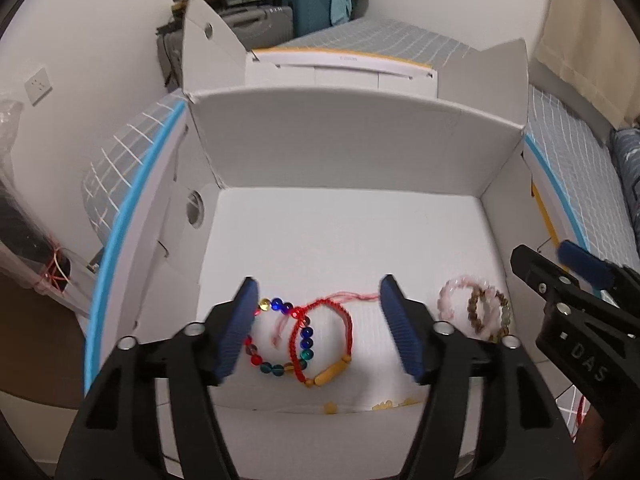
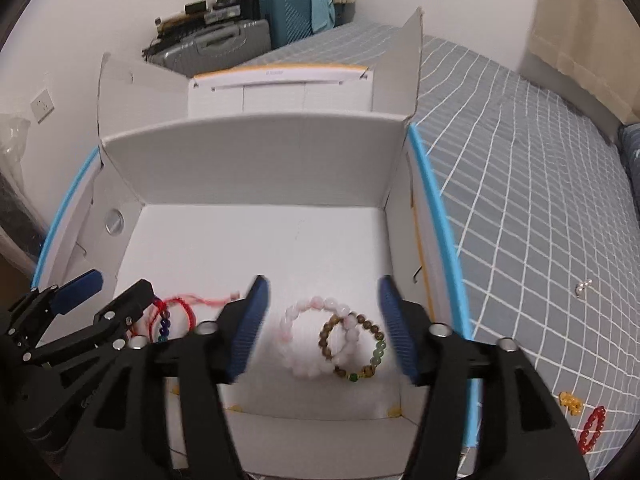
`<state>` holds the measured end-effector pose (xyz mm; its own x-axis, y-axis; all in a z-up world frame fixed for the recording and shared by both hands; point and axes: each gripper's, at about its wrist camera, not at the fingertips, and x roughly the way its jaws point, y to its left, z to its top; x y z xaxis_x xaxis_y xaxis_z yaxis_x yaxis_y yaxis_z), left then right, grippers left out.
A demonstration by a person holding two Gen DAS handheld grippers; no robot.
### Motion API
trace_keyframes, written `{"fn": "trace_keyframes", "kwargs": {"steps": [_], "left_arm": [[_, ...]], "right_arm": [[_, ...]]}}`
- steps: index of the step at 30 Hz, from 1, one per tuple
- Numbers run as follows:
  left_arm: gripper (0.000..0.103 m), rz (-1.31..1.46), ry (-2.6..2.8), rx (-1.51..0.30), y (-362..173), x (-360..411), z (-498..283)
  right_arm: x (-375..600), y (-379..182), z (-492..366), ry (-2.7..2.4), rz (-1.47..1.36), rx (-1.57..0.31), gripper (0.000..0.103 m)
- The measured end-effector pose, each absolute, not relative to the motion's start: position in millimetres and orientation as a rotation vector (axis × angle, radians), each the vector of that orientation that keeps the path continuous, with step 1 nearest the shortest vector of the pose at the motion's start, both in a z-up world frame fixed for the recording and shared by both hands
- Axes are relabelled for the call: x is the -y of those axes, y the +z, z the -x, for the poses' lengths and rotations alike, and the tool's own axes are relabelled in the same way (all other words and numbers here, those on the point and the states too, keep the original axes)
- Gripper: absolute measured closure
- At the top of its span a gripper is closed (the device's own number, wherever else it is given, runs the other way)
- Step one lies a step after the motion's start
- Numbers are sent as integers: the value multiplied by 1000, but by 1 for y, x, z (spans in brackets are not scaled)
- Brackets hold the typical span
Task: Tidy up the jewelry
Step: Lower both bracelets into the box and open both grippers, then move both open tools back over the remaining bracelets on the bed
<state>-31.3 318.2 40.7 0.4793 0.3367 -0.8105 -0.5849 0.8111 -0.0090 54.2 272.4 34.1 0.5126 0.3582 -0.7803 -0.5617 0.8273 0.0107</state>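
Observation:
An open white cardboard box (image 1: 352,152) (image 2: 256,152) lies on the bed. On its floor lie a multicoloured glass-bead bracelet (image 1: 280,368) overlapped by a red cord bracelet (image 1: 320,320) (image 2: 176,304), and to the right a pink bead bracelet (image 2: 304,320) (image 1: 452,292) overlapped by a brown-and-green bead bracelet (image 2: 352,344) (image 1: 486,316). My left gripper (image 1: 320,324) is open above the coloured pair, holding nothing. My right gripper (image 2: 324,320) is open above the pink and brown pair, holding nothing. Each gripper shows in the other's view, the right gripper (image 1: 560,268) and the left gripper (image 2: 108,288).
The bed's grey checked sheet (image 2: 540,200) holds a red bead bracelet (image 2: 592,428), an amber bead piece (image 2: 572,402) and a small silver item (image 2: 582,288) right of the box. Suitcases (image 2: 240,36) stand by the far wall. Box flaps (image 1: 208,52) stand upright behind.

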Motion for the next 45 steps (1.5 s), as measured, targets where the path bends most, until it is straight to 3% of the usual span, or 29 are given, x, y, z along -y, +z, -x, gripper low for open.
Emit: {"fn": "trace_keyframes", "kwargs": {"steps": [6,10,28,45], "left_arm": [[12,282,585,-864,54,-314,34],[6,276,586,-838,62,-310,38],[6,239,427,-791,87,-225,6],[6,148,159,-831,71,-88,-51]], "right_arm": [[-257,54,-52,533,227,-820,15],[-244,63,-51,502,221,-792,8],[-112,94,-62,320,146,-742,8],[49,76,-67,87,62,-776,8]]}}
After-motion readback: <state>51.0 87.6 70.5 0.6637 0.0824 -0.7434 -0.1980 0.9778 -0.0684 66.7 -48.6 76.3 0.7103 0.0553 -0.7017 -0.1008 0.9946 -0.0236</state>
